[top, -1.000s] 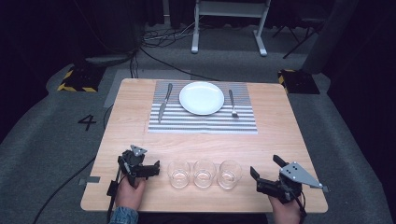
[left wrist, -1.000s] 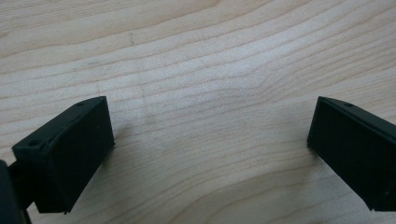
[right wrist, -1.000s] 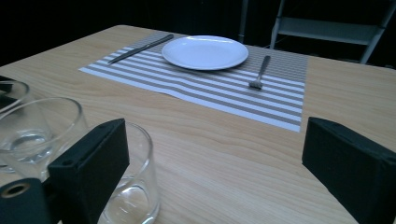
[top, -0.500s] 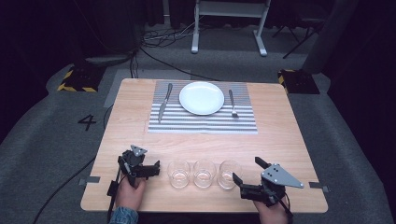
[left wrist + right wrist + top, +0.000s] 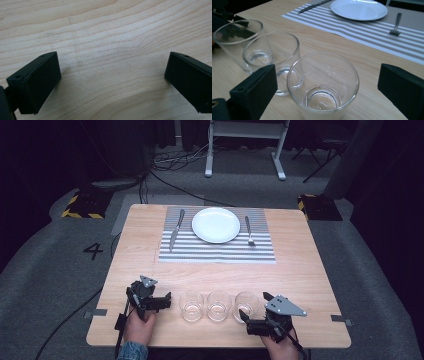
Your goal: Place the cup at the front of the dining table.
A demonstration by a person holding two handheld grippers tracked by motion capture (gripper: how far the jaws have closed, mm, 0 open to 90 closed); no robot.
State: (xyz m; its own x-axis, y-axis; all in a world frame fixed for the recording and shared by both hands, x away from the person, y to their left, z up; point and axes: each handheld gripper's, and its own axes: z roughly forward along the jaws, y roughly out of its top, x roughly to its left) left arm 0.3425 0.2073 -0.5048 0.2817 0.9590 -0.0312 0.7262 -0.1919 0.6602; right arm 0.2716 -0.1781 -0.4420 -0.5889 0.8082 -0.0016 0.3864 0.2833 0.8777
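Three empty clear glasses stand in a row near the table's front edge: left glass (image 5: 191, 306), middle glass (image 5: 219, 305), right glass (image 5: 246, 304). My right gripper (image 5: 253, 304) is open, its jaws spread wide on either side of the right glass (image 5: 323, 85), neither visibly touching it. Behind that glass in the right gripper view stand the middle glass (image 5: 277, 55) and the left glass (image 5: 237, 42). My left gripper (image 5: 167, 300) rests just left of the row. It is open (image 5: 112, 65) over bare wood with nothing between the jaws.
A striped placemat (image 5: 217, 251) lies at the far middle of the wooden table (image 5: 310, 280). On it are a white plate (image 5: 216, 225), a knife (image 5: 176, 229) to its left and a fork (image 5: 249, 231) to its right. A white stand's legs (image 5: 245, 150) are beyond the table.
My right gripper has moved left from the table's front right corner to the right glass, its open jaws now around it. The left gripper has stayed put.
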